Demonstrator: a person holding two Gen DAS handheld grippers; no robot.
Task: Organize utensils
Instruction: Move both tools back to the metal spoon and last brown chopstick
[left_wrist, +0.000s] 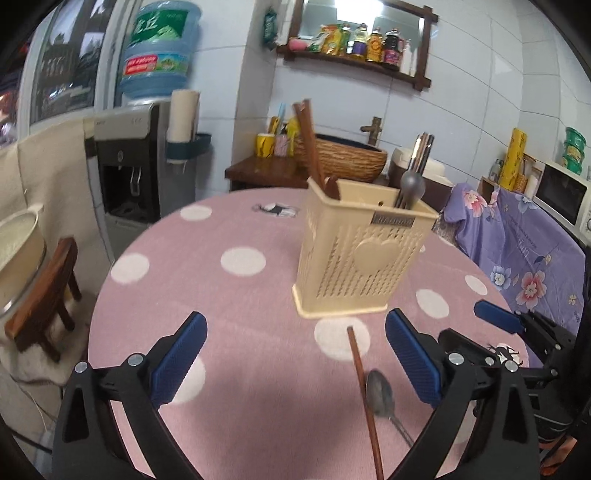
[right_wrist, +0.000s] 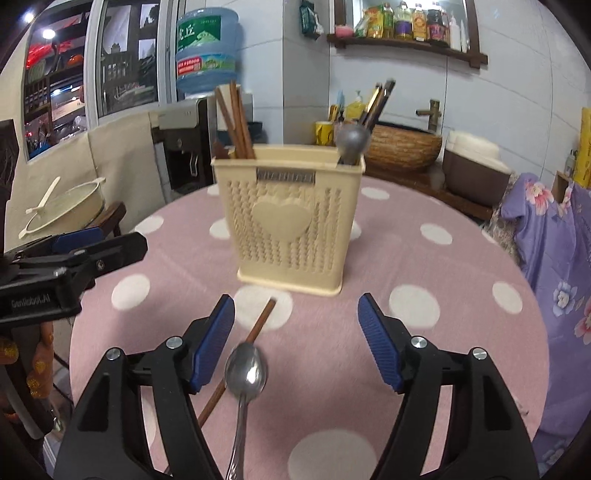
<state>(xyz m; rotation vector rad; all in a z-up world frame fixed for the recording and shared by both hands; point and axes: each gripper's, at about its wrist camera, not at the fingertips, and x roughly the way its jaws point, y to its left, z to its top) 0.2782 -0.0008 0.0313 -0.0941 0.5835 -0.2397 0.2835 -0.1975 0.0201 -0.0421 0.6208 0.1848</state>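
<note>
Both the left gripper (left_wrist: 295, 354) and right gripper (right_wrist: 295, 339) are hovering wide open, fingers empty, over the spoon (right_wrist: 246, 369) and chopstick (right_wrist: 255, 332) lying low in frame.

Left claw (left_wrist: 295, 363) spread wide and empty, hovering low; right claw (right_wrist: 295, 341) gaping too, just beside it.

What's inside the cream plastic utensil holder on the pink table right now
Brown wooden chopsticks stand at the left end of the cream plastic utensil holder, and a grey metal spoon with dark chopsticks at the right. Their lower parts and the holder's bottom are hidden by its walls.
</note>
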